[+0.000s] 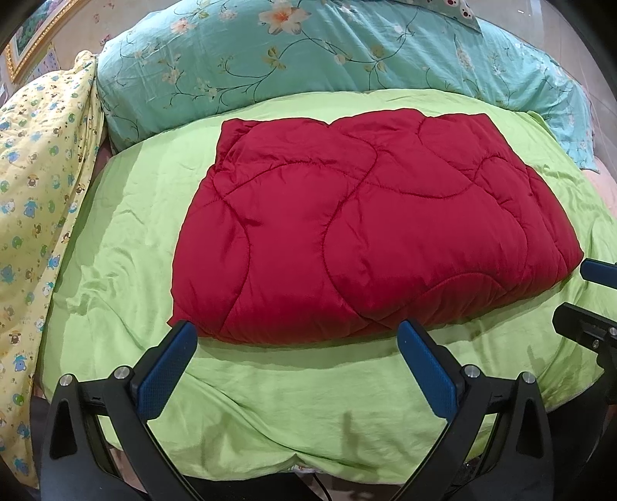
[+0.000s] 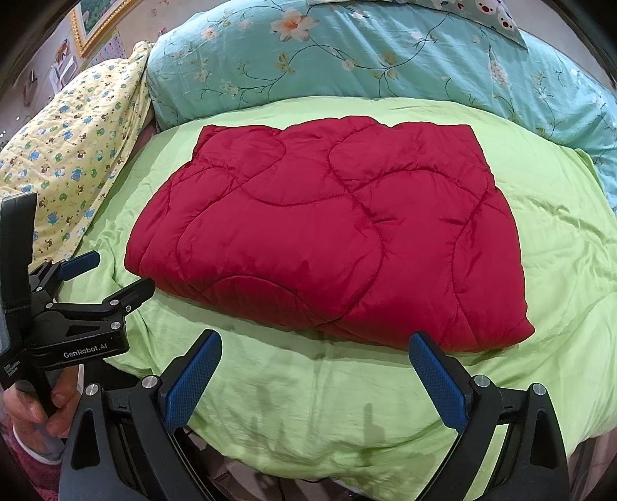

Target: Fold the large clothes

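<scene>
A red quilted piece lies folded into a thick rectangle on the lime-green sheet. My left gripper is open just short of its near edge, blue pads wide apart and empty. My right gripper is open too, also just in front of the near edge, holding nothing. In the right wrist view the left gripper shows from the side at the far left, held by a hand. The right gripper's tips show at the right edge of the left wrist view.
A teal floral duvet is bunched along the far side of the bed. A yellow cartoon-print cover lies heaped on the left. A gold picture frame hangs on the wall behind.
</scene>
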